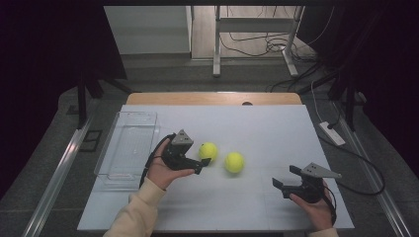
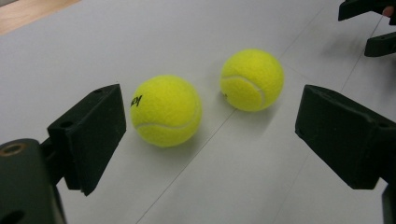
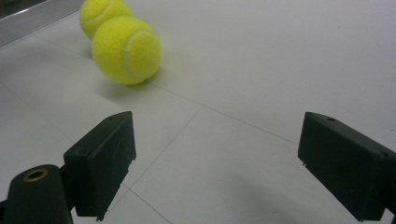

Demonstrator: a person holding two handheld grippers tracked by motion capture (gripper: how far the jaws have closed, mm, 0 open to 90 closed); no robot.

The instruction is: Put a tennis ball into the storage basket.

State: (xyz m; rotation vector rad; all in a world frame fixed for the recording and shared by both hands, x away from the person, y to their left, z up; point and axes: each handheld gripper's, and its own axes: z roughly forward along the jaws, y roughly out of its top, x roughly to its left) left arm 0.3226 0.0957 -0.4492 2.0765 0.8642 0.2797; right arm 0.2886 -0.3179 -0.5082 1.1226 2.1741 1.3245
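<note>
Two yellow tennis balls lie side by side on the white table top [image 1: 257, 128]. My left gripper [image 1: 201, 156] [image 2: 210, 121] is open, its jaws wide apart and pointing at the left ball [image 1: 208, 150] [image 2: 166, 111], which rests just ahead of the jaws with neither pad touching it. The right ball [image 1: 234, 162] [image 2: 252, 79] [image 3: 126, 49] sits a little farther on. My right gripper [image 1: 286, 177] [image 3: 217, 130] is open low over the table at the front right, with nothing between its jaws. It faces both balls, the left ball [image 3: 100, 11] partly hidden behind the right one.
A clear plastic tray [image 1: 106, 148] stands at the table's left side, beside my left hand. The right gripper's jaws [image 2: 369, 28] appear far off in the left gripper view. Past the table's wooden far edge [image 1: 212, 98] are a desk frame and cables on the floor.
</note>
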